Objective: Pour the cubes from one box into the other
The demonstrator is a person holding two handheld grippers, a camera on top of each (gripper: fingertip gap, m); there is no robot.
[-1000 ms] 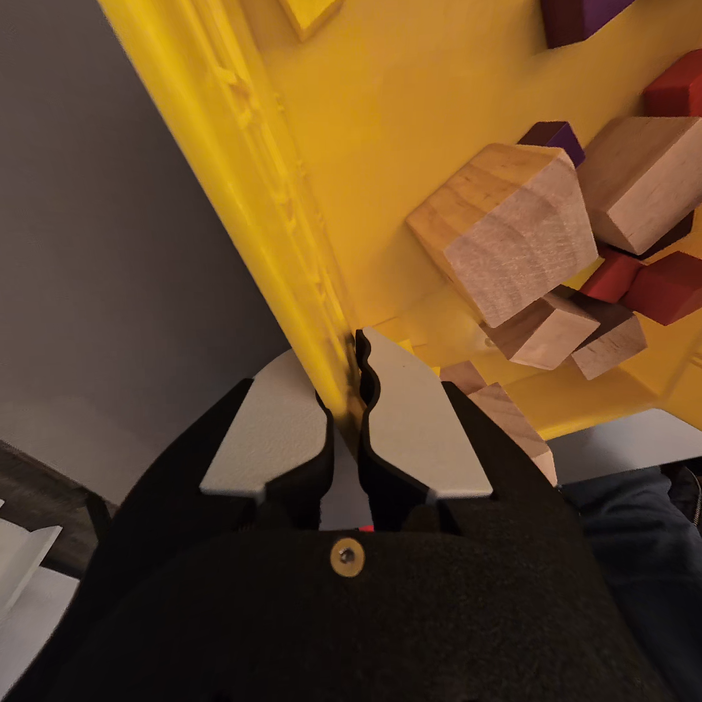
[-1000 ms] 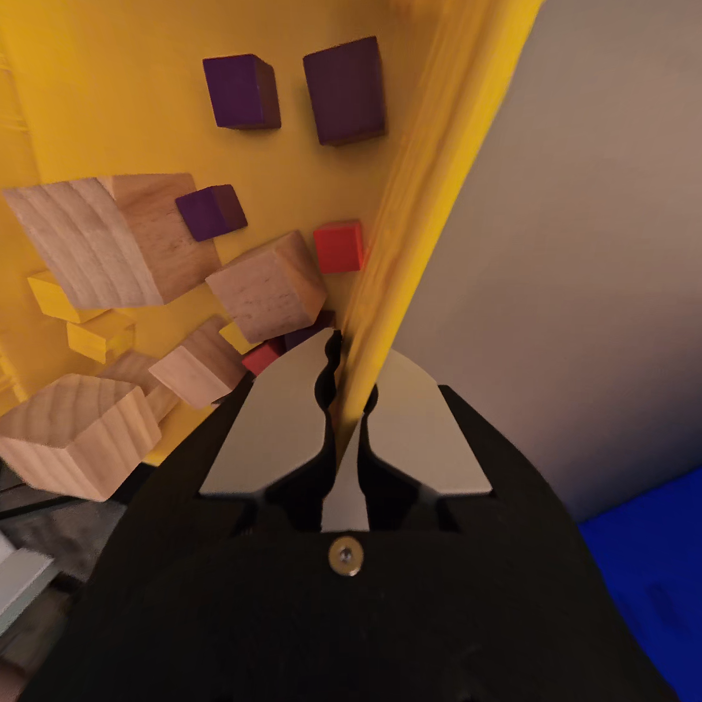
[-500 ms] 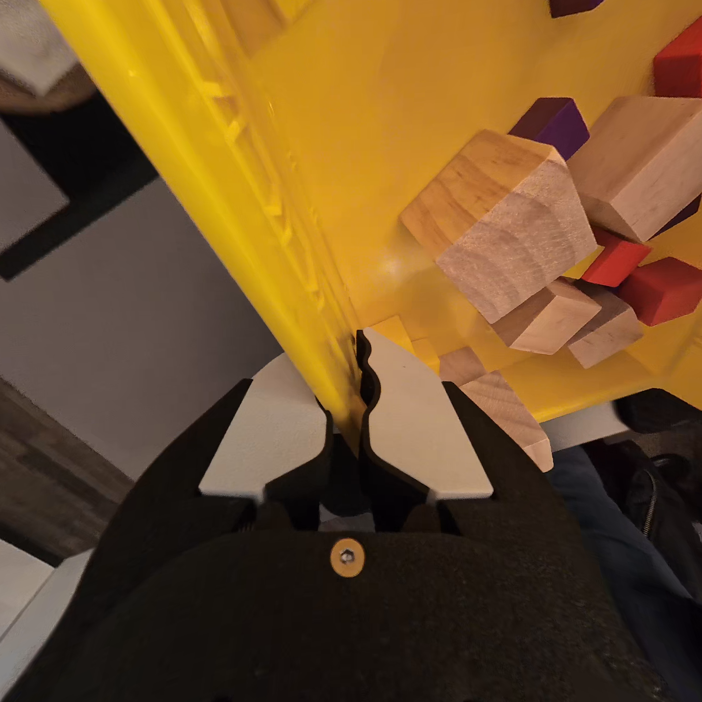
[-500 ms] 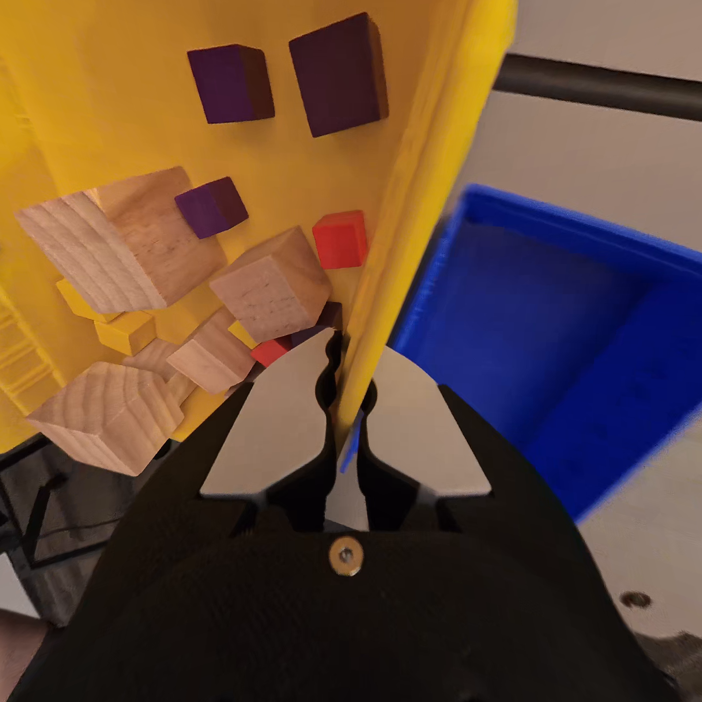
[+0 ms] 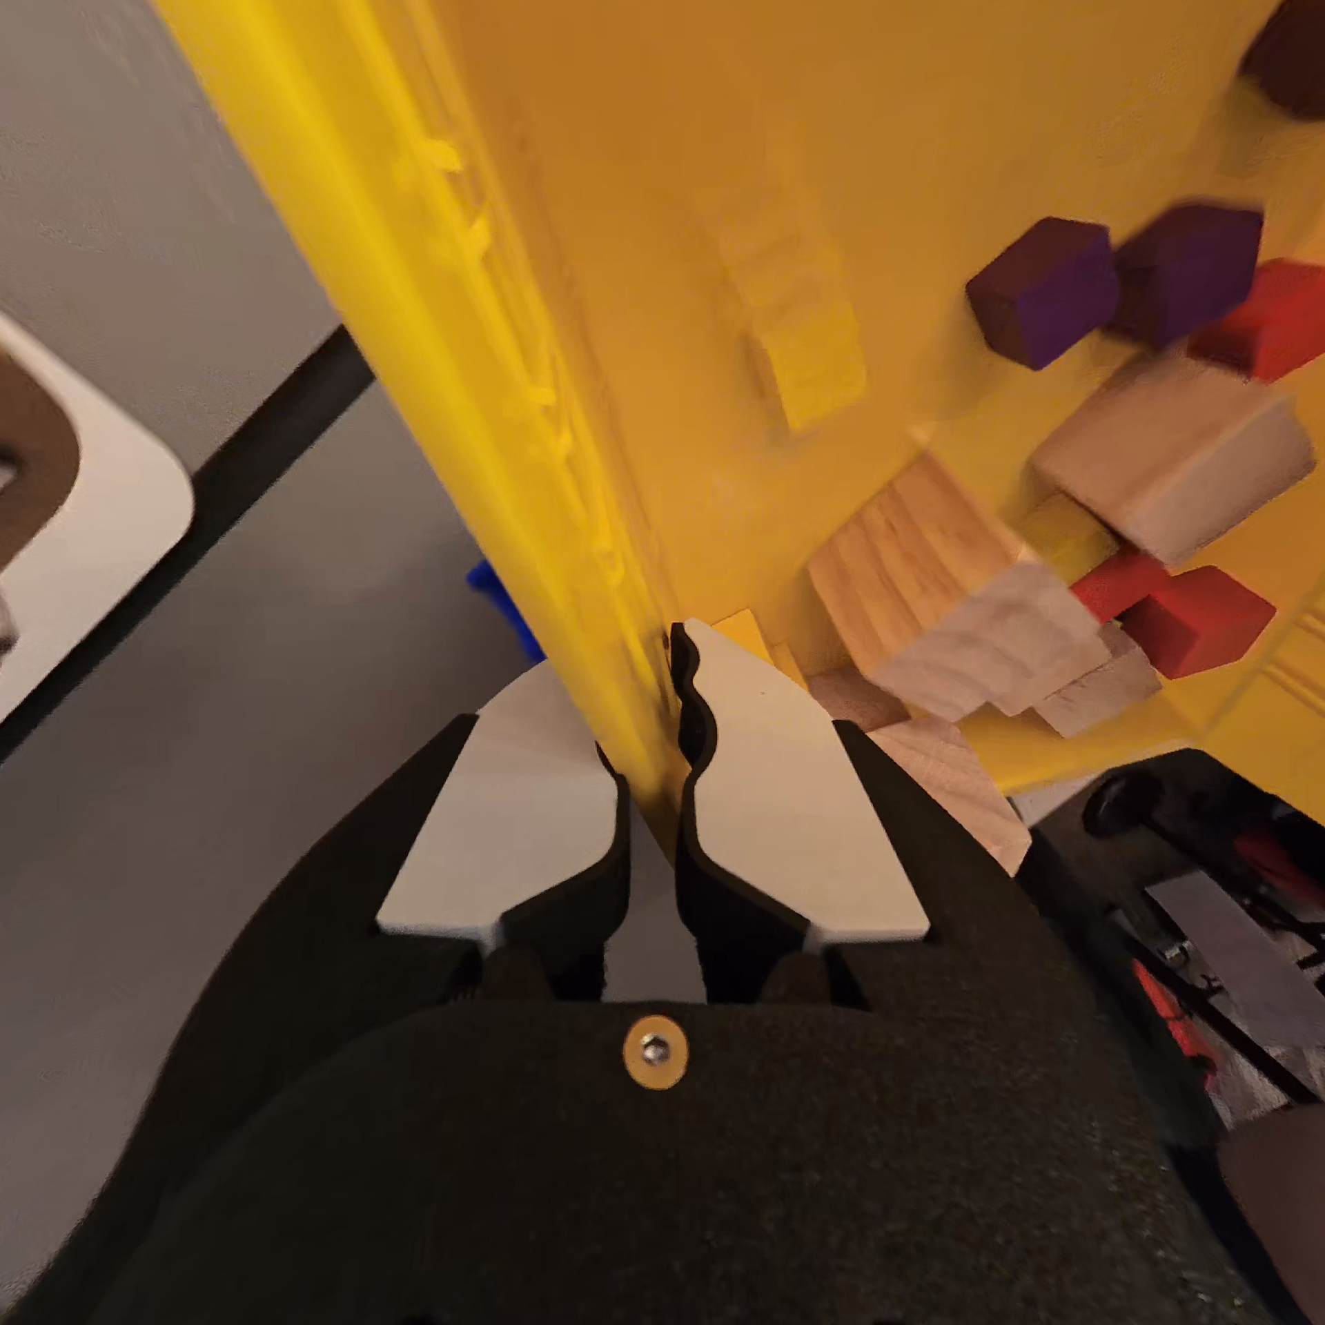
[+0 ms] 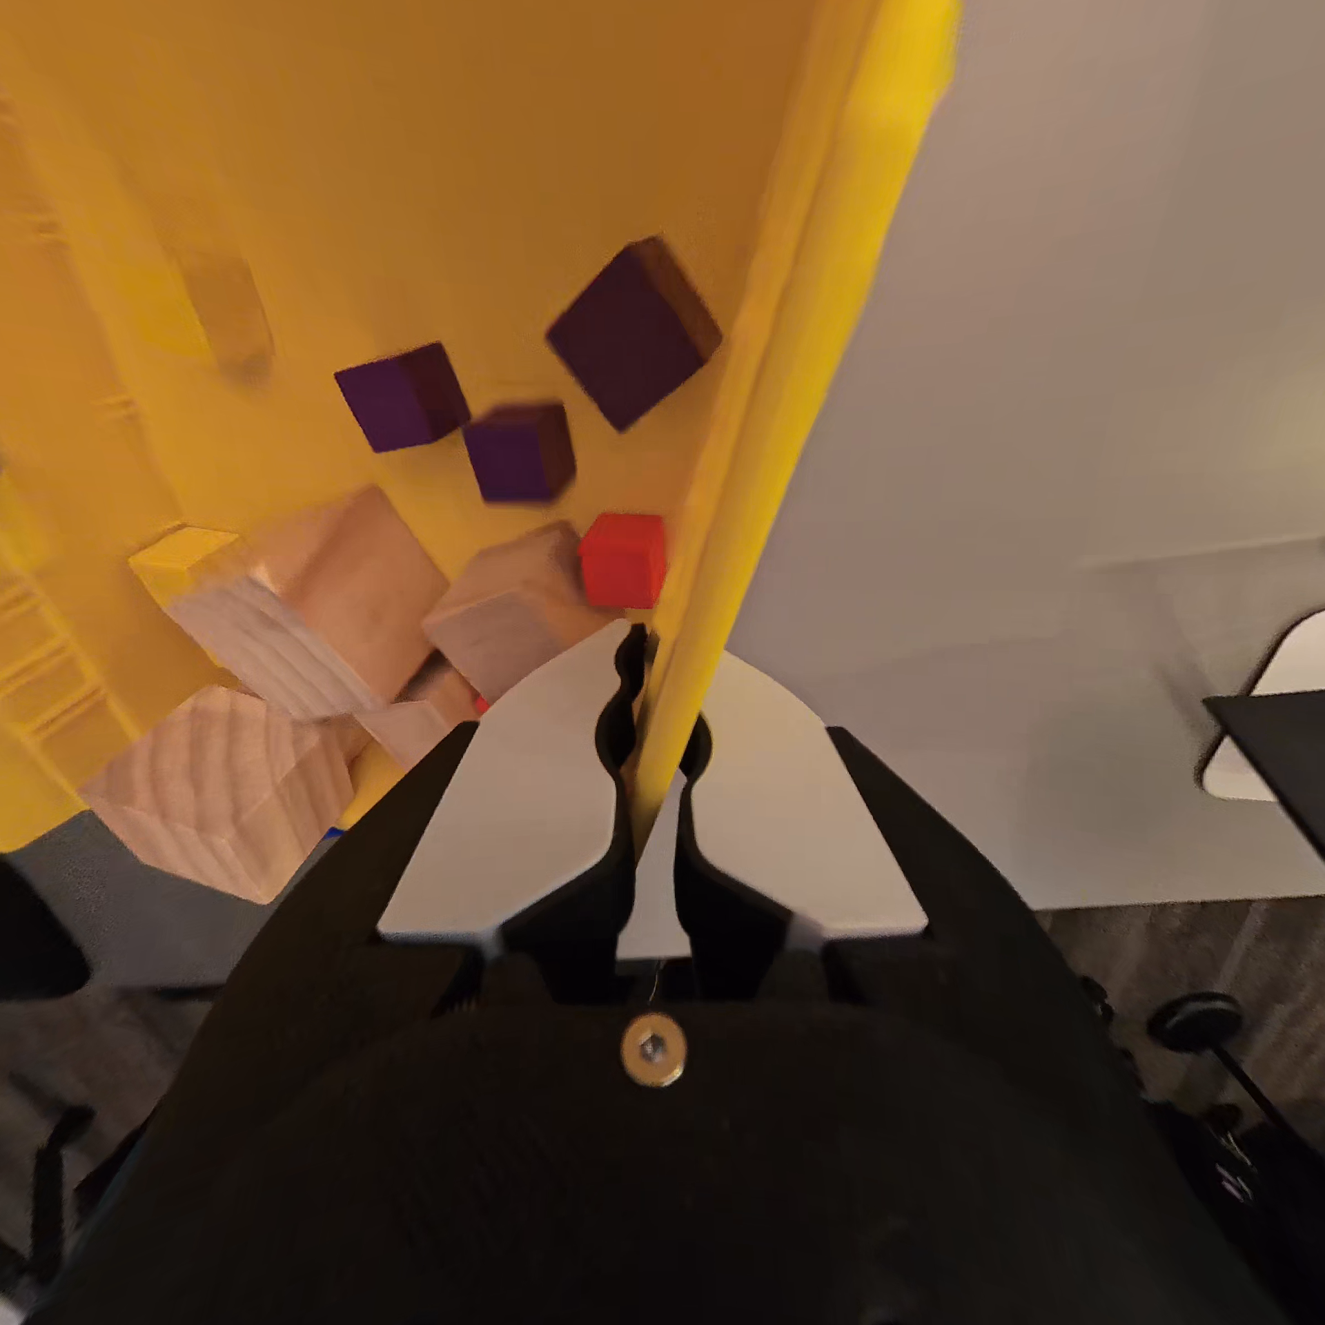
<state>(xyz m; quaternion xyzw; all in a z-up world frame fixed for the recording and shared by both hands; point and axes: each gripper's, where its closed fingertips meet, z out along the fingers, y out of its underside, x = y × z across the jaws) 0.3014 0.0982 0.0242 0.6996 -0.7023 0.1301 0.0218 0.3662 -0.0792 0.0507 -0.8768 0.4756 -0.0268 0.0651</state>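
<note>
A yellow box (image 5: 717, 215) is held tilted by both grippers. My left gripper (image 5: 649, 688) is shut on its left wall (image 5: 444, 323). My right gripper (image 6: 663, 688) is shut on its right wall (image 6: 803, 358). Inside, wooden cubes (image 5: 953, 595), purple cubes (image 5: 1047, 287), red cubes (image 5: 1204, 616) and yellow cubes (image 5: 803, 315) slide toward the near open edge, some blurred. In the right wrist view, wooden cubes (image 6: 215, 789), purple cubes (image 6: 631, 330) and a red cube (image 6: 622, 559) gather near my fingers. A corner of the blue box (image 5: 502, 602) shows behind the yellow wall.
A grey table top (image 5: 215, 717) lies below. A white object (image 5: 93, 502) sits at the far left. A black and white object (image 6: 1276, 731) is at the right. Dark clutter with red parts (image 5: 1183, 932) lies at the lower right.
The yellow box has tipped further and the cubes have slid and tumbled toward its near edge. The blue box has left the right wrist view. Both grips are unchanged.
</note>
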